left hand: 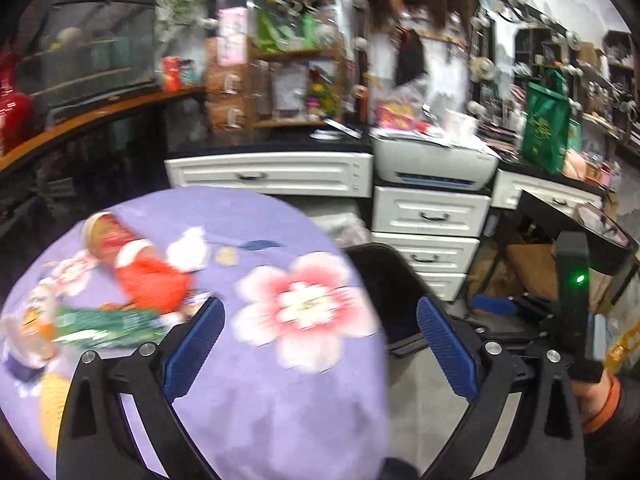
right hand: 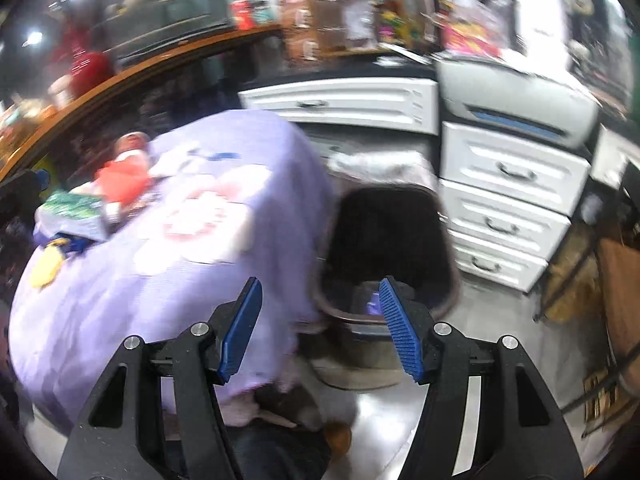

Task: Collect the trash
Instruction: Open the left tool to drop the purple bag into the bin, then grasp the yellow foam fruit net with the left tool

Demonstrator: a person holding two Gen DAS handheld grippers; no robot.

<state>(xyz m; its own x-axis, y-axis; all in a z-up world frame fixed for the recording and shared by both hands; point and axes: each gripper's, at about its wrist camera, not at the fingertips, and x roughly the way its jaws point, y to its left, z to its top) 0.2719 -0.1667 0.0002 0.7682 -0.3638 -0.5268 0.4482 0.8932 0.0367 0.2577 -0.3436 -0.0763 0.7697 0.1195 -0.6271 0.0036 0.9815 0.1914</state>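
A round table under a purple flowered cloth [left hand: 256, 420] carries trash at its left side: a red paper cup [left hand: 110, 236], an orange-red wrapper [left hand: 154, 278], a crumpled white tissue [left hand: 188, 250], a green packet [left hand: 104, 324] and a clear bag [left hand: 32, 332]. My left gripper [left hand: 320, 344] is open and empty above the table's right part. A dark waste bin [right hand: 388, 236] stands on the floor right of the table. My right gripper [right hand: 320, 328] is open and empty, over the bin's near rim. The wrapper [right hand: 122, 180] and green packet [right hand: 76, 210] also show in the right wrist view.
White drawers [left hand: 428, 216] and a printer [left hand: 436, 160] stand behind the bin. A green tote bag [left hand: 548, 124] sits on the cluttered counter. A wooden counter [left hand: 88, 116] with red vases curves along the left. Cardboard [right hand: 616, 292] lies at the right.
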